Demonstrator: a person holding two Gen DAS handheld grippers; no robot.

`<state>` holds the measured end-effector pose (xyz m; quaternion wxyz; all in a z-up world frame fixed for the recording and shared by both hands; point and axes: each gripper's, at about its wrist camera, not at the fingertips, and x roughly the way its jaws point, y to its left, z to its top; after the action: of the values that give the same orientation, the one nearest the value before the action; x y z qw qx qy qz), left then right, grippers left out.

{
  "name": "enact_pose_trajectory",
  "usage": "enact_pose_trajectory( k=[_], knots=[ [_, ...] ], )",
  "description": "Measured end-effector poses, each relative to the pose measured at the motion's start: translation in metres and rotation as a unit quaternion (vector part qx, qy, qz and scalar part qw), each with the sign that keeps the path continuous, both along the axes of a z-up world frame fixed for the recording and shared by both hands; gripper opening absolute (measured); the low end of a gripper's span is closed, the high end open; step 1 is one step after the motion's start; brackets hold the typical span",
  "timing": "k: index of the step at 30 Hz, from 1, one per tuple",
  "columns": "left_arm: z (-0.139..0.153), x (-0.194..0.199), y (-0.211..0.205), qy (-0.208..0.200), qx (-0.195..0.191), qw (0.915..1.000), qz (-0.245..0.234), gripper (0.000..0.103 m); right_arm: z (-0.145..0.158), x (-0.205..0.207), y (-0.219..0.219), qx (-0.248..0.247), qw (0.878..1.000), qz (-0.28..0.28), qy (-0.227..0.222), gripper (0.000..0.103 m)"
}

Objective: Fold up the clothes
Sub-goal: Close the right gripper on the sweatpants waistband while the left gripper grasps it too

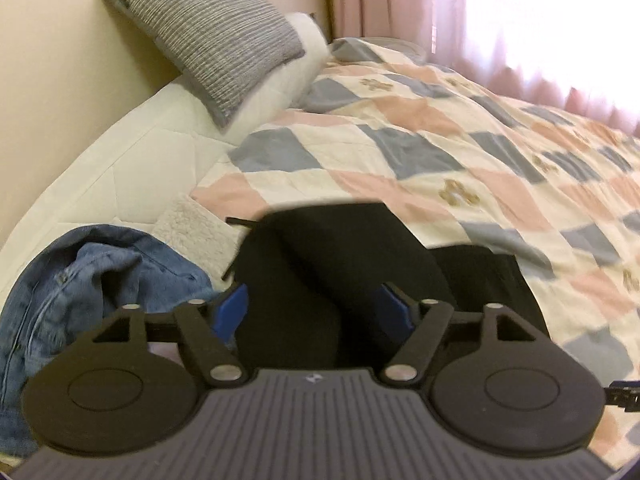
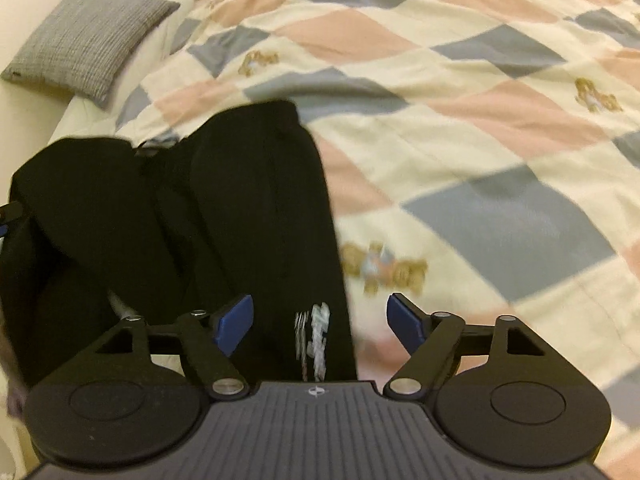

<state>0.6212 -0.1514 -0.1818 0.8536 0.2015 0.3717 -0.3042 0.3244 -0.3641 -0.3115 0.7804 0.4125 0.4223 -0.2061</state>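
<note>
Nearest to us, the left gripper (image 1: 314, 312) has its blue fingers (image 1: 231, 312) spread wide, with dark cloth between them but nothing pinched. The right gripper (image 2: 320, 320) is also released, its fingers (image 2: 236, 322) apart over the edge of the same cloth.

This black garment (image 2: 248, 208) lies on the bed, on the patchwork quilt (image 2: 480, 140), in long rounded folds that overlap each other. A small white print (image 2: 314, 340) shows near the right gripper. We judge it is partly gathered but not yet a flat, neat packet; whether it is being opened or closed up, we cannot tell.

Just to the left, a denim garment (image 1: 100, 280) sits crumpled, so we think it is left to fold.

Farther, the quilt is wide and free to the right. On the left are the mattress edge (image 1: 120, 168), a grey pillow (image 1: 208, 36) and the wall; at the far side, curtains (image 1: 500, 20).
</note>
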Motion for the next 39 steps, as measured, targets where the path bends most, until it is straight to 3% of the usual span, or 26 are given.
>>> enact_pose_trajectory(
  k=[4,8,10,14,16,18,21,22,23,24,25,26,30,33,39],
  knots=[
    [-0.009,0.034,0.003,0.030,-0.012,0.9993,0.021,0.073,-0.019,0.024,-0.019,0.007,1.000,-0.006,-0.006,0.083],
    [0.005,0.054,0.033,0.053,-0.087,0.9942,0.035,0.074,-0.028,0.036,-0.028,0.016,1.000,-0.013,-0.020,0.083],
    [0.010,0.058,0.042,0.057,-0.105,0.9925,0.029,0.081,-0.033,0.041,-0.029,0.017,1.000,-0.010,-0.025,0.083],
    [-0.012,0.053,0.023,0.089,-0.066,0.9938,-0.014,0.079,-0.044,0.047,-0.030,0.030,0.999,-0.017,-0.033,0.083],
    [-0.024,0.049,0.014,0.111,-0.055,0.9919,-0.032,0.066,-0.050,0.049,-0.032,0.041,0.998,-0.028,-0.040,0.083],
    [-0.030,0.043,0.008,0.122,-0.058,0.9901,-0.037,0.026,-0.056,0.052,-0.035,0.049,0.997,-0.037,-0.047,0.083],
    [-0.031,0.028,0.001,0.118,-0.066,0.9901,-0.038,0.007,-0.071,0.059,-0.036,0.070,0.996,-0.040,-0.036,0.083],
    [-0.030,0.022,0.000,0.111,-0.067,0.9907,-0.040,0.006,-0.075,0.061,-0.035,0.076,0.996,-0.036,-0.039,0.075],
    [-0.027,0.017,-0.002,0.105,-0.070,0.9912,-0.041,0.006,-0.079,0.063,-0.033,0.080,0.995,-0.030,-0.042,0.050],
    [-0.023,0.011,-0.002,0.101,-0.073,0.9912,-0.043,0.005,-0.080,0.065,-0.030,0.084,0.995,-0.021,-0.048,0.037],
    [-0.017,0.005,-0.002,0.099,-0.078,0.9910,-0.046,0.005,-0.075,0.064,-0.027,0.075,0.996,-0.016,-0.051,0.010],
    [-0.011,-0.001,-0.001,0.097,-0.083,0.9906,-0.049,0.005,-0.069,0.063,-0.023,0.064,0.996,-0.012,-0.054,0.003],
    [0.016,-0.026,0.002,0.091,-0.103,0.9887,-0.061,0.005,-0.028,0.037,-0.012,0.020,0.994,-0.020,-0.110,0.002],
    [0.042,-0.058,0.001,0.084,-0.113,0.9867,-0.082,0.005,0.014,-0.005,-0.008,0.000,0.986,-0.045,-0.164,0.002],
    [0.094,-0.127,-0.003,0.070,-0.131,0.9810,-0.125,0.004,0.080,-0.106,-0.004,-0.022,0.971,-0.106,-0.211,0.002]
  ],
)
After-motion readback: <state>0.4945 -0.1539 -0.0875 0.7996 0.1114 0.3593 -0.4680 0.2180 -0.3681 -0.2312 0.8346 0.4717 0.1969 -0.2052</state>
